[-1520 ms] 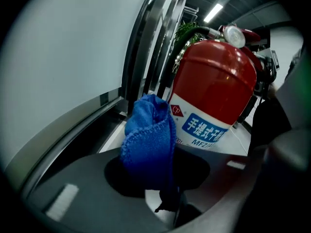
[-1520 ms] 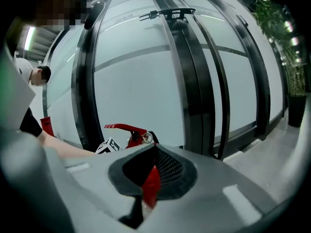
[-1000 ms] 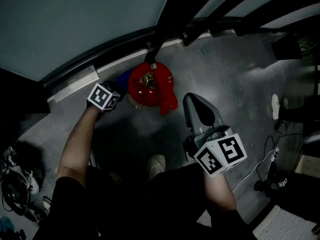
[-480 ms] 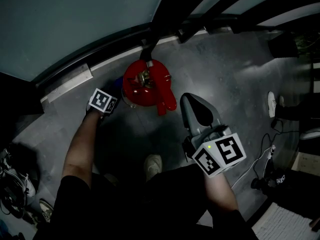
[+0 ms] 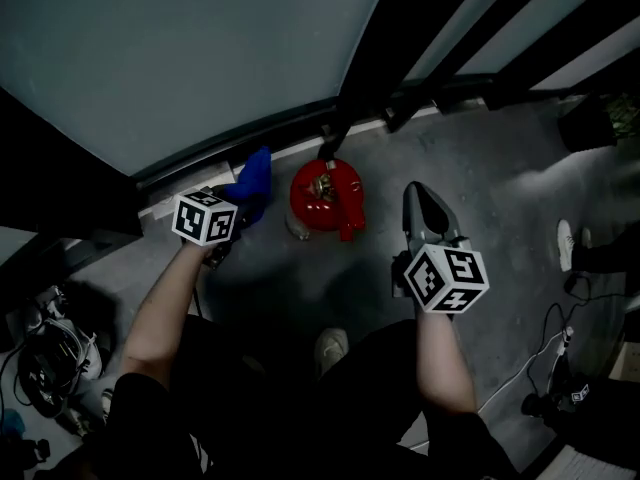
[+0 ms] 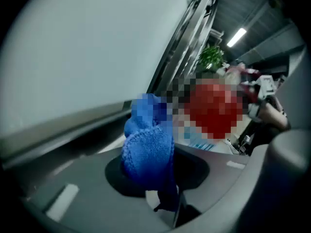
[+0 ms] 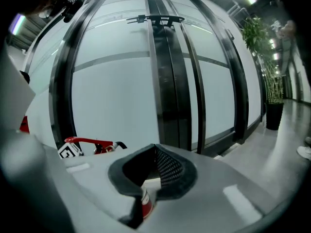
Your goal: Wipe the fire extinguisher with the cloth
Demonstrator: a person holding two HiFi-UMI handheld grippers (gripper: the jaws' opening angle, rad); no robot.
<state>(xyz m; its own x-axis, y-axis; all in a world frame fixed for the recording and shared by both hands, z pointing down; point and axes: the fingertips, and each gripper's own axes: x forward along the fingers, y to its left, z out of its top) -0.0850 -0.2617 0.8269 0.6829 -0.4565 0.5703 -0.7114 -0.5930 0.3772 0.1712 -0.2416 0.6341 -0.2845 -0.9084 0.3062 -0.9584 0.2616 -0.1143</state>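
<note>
While the red fire extinguisher (image 5: 322,200) stands upright on the grey floor (image 5: 480,168) at the foot of the glass wall (image 5: 200,48), you see its top and handle from above. Your left gripper (image 6: 167,201) has its jaws clamped on the blue cloth (image 6: 148,152), which is just left of the cylinder, not touching. Your right gripper (image 5: 418,196) hangs just right of it, jaws together, empty

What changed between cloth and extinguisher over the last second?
The left gripper drew the blue cloth leftward off the fire extinguisher; the two are now apart. It still clamps the cloth. The right gripper stays shut and empty on the extinguisher's right; the extinguisher has not moved.
</note>
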